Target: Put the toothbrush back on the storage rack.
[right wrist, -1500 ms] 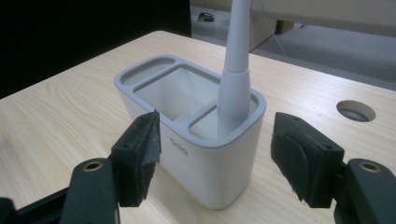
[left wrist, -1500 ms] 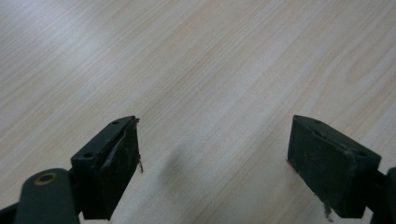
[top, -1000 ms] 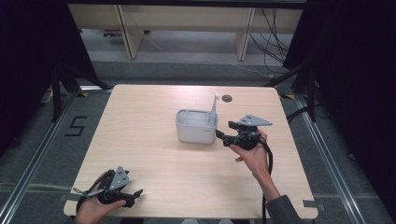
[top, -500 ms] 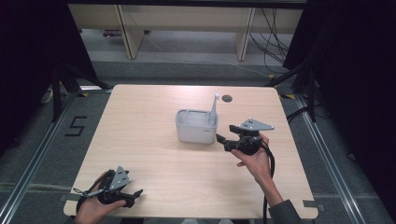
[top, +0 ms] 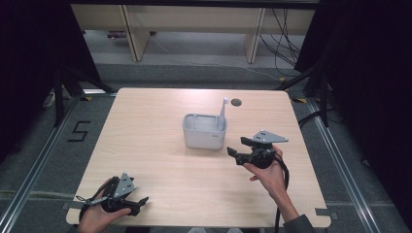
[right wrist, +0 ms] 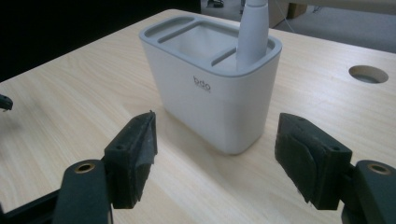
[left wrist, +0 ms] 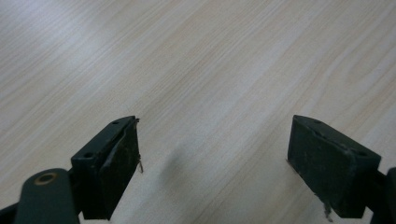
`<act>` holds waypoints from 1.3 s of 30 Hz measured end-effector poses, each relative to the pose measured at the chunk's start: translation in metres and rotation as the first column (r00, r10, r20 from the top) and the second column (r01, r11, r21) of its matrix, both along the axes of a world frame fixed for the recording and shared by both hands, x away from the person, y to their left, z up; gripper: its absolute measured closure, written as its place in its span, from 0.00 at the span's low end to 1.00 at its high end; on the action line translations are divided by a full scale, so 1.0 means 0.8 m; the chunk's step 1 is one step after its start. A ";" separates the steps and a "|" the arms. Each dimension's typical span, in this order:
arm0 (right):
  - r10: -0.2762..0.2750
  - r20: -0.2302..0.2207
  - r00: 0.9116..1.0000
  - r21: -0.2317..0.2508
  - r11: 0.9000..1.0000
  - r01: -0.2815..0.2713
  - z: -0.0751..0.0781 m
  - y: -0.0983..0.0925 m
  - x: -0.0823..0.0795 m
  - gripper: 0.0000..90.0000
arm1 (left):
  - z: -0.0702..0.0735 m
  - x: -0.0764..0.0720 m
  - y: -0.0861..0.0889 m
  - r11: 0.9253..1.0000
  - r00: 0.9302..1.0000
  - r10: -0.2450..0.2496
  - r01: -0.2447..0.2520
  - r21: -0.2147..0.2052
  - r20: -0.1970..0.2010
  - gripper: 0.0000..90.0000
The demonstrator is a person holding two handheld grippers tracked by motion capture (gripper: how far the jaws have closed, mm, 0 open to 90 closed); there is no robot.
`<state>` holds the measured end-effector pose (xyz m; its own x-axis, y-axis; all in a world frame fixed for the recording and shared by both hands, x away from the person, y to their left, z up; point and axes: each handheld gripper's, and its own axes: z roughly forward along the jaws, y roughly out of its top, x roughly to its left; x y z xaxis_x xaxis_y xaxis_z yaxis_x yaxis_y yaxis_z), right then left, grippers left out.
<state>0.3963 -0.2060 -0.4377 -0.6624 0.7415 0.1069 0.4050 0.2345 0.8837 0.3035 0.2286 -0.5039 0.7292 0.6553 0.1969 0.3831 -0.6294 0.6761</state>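
Note:
A white holder point(top: 204, 132) with several compartments stands near the middle of the wooden table point(top: 145, 126). A white stick-like handle point(top: 222, 112) stands upright in its right end. My right gripper point(top: 236, 147) is open, a short way off the holder's right front corner, pointing at it. In the right gripper view the holder point(right wrist: 210, 88) and handle point(right wrist: 252, 32) sit just beyond my open right gripper point(right wrist: 217, 149), nothing between the pads. My left gripper point(top: 141, 204) rests at the front left of the table, open point(left wrist: 215, 158) over bare wood.
A round cable hole point(top: 236, 102) lies in the table behind the holder, also seen in the right gripper view as a cable hole point(right wrist: 368, 73). Shelving and cables stand on the floor beyond the far edge. Dark curtains flank both sides.
My right gripper has drawn back a little from the holder toward the front edge. The left gripper has stayed put.

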 end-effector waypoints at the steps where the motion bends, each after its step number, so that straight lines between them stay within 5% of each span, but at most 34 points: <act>1: 0.015 0.002 1.000 0.003 1.000 -0.015 -0.002 -0.001 0.000 0.33 | 0.000 0.000 0.000 1.000 1.000 0.003 -0.003 0.000 -0.001 0.18; 3: -0.002 -0.015 1.000 0.006 1.000 0.002 -0.004 -0.002 -0.005 0.33 | -0.001 0.000 0.000 1.000 1.000 0.003 -0.003 0.001 -0.001 0.18; 4: 0.002 0.016 1.000 -0.012 1.000 -0.002 -0.005 -0.004 -0.004 0.33 | -0.001 0.000 0.000 1.000 1.000 0.004 -0.004 0.001 -0.002 0.18; 11: 0.005 -0.060 0.998 0.021 1.000 -0.003 -0.011 -0.005 -0.015 0.31 | -0.001 0.000 0.000 1.000 1.000 0.003 -0.003 -0.003 -0.002 0.18; 16: 0.026 -0.042 0.999 0.009 1.000 -0.026 -0.012 -0.008 -0.020 0.29 | -0.001 0.000 0.000 1.000 1.000 0.002 -0.002 -0.003 -0.002 0.18; 20: 0.021 -0.072 0.997 0.017 1.000 -0.020 -0.016 -0.009 -0.026 0.27 | -0.001 0.000 0.000 1.000 1.000 0.004 -0.004 0.001 -0.001 0.18; 26: 0.035 -0.067 0.997 -0.010 0.999 -0.036 -0.024 -0.013 -0.031 0.26 | -0.001 0.000 0.000 1.000 1.000 0.004 -0.004 0.000 -0.001 0.18; 27: 0.020 -0.107 0.994 -0.001 1.000 -0.020 -0.026 -0.011 -0.036 0.26 | -0.001 0.000 0.000 1.000 1.000 0.004 -0.004 0.000 -0.001 0.18; 30: 0.031 -0.113 0.993 -0.011 0.999 -0.032 -0.031 -0.010 -0.038 0.25 | 0.000 0.000 0.000 1.000 1.000 0.001 -0.001 -0.001 -0.002 0.18; 31: 0.036 -0.084 0.996 -0.031 0.999 -0.039 -0.033 -0.012 -0.037 0.24 | -0.001 0.000 0.000 1.000 1.000 0.003 -0.003 -0.003 -0.002 0.18; 32: 0.030 -0.122 0.992 -0.012 0.999 -0.032 -0.034 -0.009 -0.040 0.24 | 0.000 0.000 0.000 1.000 1.000 0.003 -0.003 -0.002 -0.001 0.18; 35: 0.034 -0.077 0.996 -0.040 0.999 -0.037 -0.036 -0.011 -0.041 0.23 | 0.000 0.000 0.000 1.000 1.000 0.003 -0.003 -0.002 -0.001 0.18; 39: 0.032 -0.119 0.992 -0.037 0.999 -0.036 -0.041 -0.008 -0.049 0.23 | 0.000 0.000 0.000 1.000 1.000 0.003 -0.003 -0.002 0.000 0.18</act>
